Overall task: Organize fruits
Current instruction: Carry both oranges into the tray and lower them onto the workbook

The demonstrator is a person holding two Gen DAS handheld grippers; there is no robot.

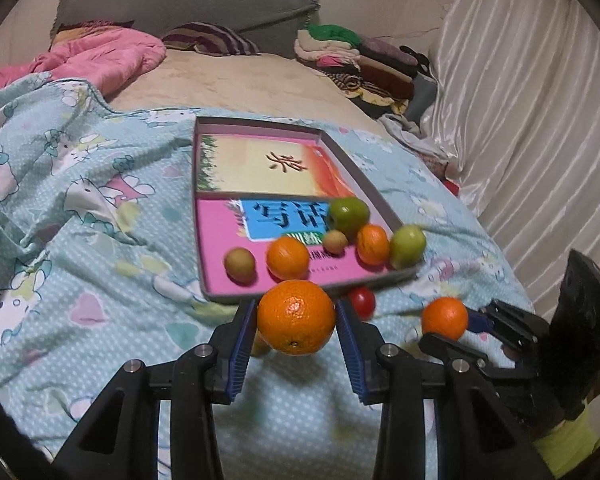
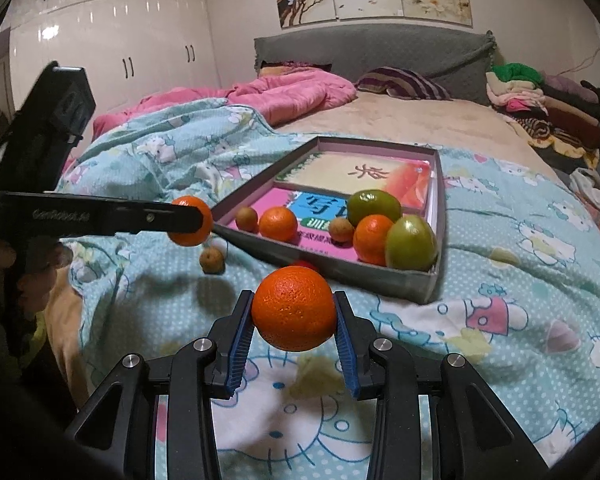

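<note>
Two round oranges, one clamped in each gripper above the bed: left gripper [image 1: 296,320] grips one orange [image 1: 296,318], right gripper [image 2: 294,312] another [image 2: 294,308]. Six fruits lie in the grey cardboard tray [image 1: 300,122].

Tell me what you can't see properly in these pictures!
- Red fruit: half hidden behind the left gripper's finger; in the right wrist view, behind the orange in the right gripper.
- Book title in the tray: covered by fruit.
- Person: only a sleeve, cut off.

Black left gripper [image 1: 296,344] with blue ribbed pads, silver screws.
</note>
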